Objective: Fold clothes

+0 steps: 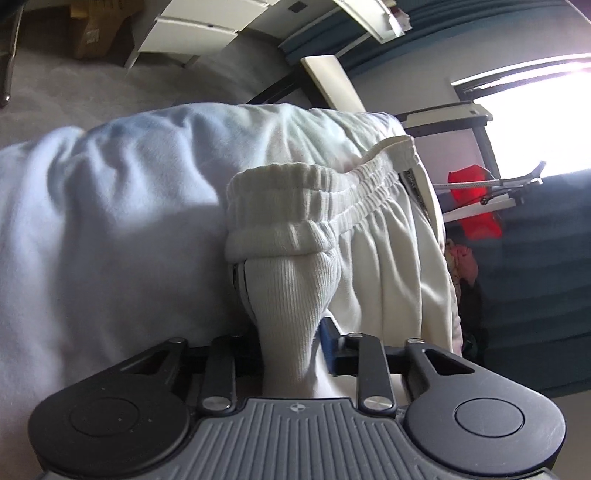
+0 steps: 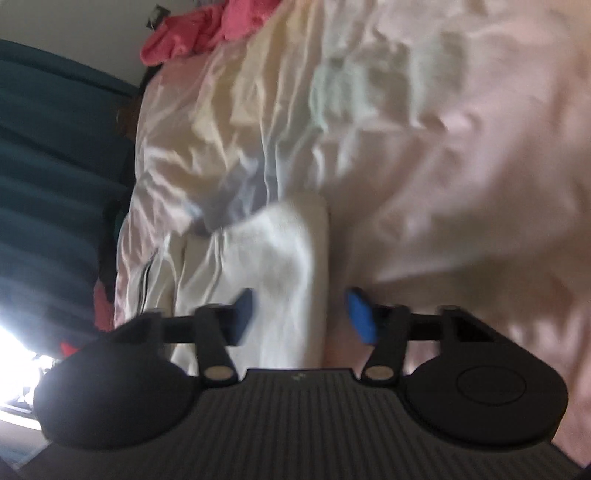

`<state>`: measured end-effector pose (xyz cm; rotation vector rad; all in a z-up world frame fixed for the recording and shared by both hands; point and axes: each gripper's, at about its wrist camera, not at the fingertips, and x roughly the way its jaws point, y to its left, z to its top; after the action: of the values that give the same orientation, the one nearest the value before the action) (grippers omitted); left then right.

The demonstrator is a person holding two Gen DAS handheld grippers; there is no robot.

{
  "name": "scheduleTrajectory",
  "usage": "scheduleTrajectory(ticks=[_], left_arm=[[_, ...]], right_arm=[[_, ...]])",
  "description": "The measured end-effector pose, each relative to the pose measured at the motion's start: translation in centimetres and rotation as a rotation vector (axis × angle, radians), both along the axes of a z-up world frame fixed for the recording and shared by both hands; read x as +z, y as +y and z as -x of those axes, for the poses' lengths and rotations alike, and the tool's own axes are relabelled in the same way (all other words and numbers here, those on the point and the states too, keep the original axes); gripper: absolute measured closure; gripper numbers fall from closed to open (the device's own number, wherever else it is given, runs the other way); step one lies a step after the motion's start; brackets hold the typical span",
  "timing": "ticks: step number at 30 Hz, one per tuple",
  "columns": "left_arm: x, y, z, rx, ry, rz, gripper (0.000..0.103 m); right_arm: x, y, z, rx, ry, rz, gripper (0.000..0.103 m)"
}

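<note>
Both grippers at a white garment on a rumpled bed.

The left gripper (image 1: pixel 291 332) is clamped on a bunched fold of the white shorts (image 1: pixel 369 236), just below the gathered waistband (image 1: pixel 314 199), with the ribbed cloth squeezed between its pads. The shorts lie on the pale bedsheet (image 1: pixel 110 184). In the blurred right wrist view, the right gripper (image 2: pixel 299 317) has its blue pads (image 2: pixel 360 315) apart, astride a white fold of the garment (image 2: pixel 273 258) without pressing it. A red cloth (image 2: pixel 192 33) lies at the far edge of the bed.
</note>
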<state>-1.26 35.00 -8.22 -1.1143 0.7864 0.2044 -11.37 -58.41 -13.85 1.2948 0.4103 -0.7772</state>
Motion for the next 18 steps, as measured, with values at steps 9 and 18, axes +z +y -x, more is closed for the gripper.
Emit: scheduleTrajectory(ticks=[9, 18], left_arm=[[3.4, -1.6, 2.0, 0.044, -0.106, -0.114, 0.093], [9.6, -0.9, -2.5, 0.097, -0.261, -0.022, 0.093]], right_arm=[[2.6, -0.7, 0.1, -0.057, -0.029, 0.173, 0.098], [10.9, -1.6, -3.8, -0.002, -0.127, 0.353, 0.098]])
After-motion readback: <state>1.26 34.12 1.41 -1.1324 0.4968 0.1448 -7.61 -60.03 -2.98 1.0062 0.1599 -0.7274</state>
